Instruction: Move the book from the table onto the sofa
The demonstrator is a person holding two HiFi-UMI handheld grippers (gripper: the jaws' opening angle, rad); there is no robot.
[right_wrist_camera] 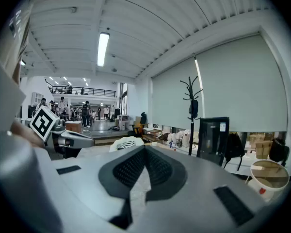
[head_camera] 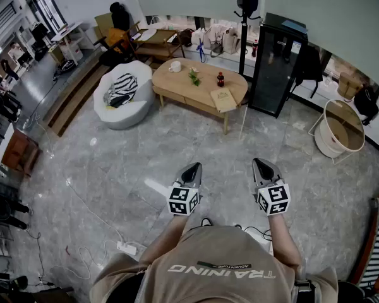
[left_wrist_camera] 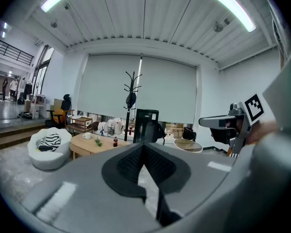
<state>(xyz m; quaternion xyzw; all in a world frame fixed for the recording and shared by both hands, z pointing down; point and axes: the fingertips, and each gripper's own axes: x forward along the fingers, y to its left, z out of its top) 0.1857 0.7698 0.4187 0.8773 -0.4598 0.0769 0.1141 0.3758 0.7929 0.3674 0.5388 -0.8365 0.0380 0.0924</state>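
Ahead, twelve o'clock, a tan book (head_camera: 223, 100) tops the oval wooden table (head_camera: 201, 94); the rounded white sofa (head_camera: 130, 115) at eleven cradles striped fabric (head_camera: 121, 88). Left gripper (head_camera: 193, 169) and right gripper (head_camera: 261, 166) sit closed, empty.

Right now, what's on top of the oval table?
On the table: a book, a dark bottle, a green sprig, a white cup. Whatever lies beneath the book is covered.

book (head_camera: 223, 99) cover unreadable, sofa (right_wrist_camera: 122, 142) half-hidden
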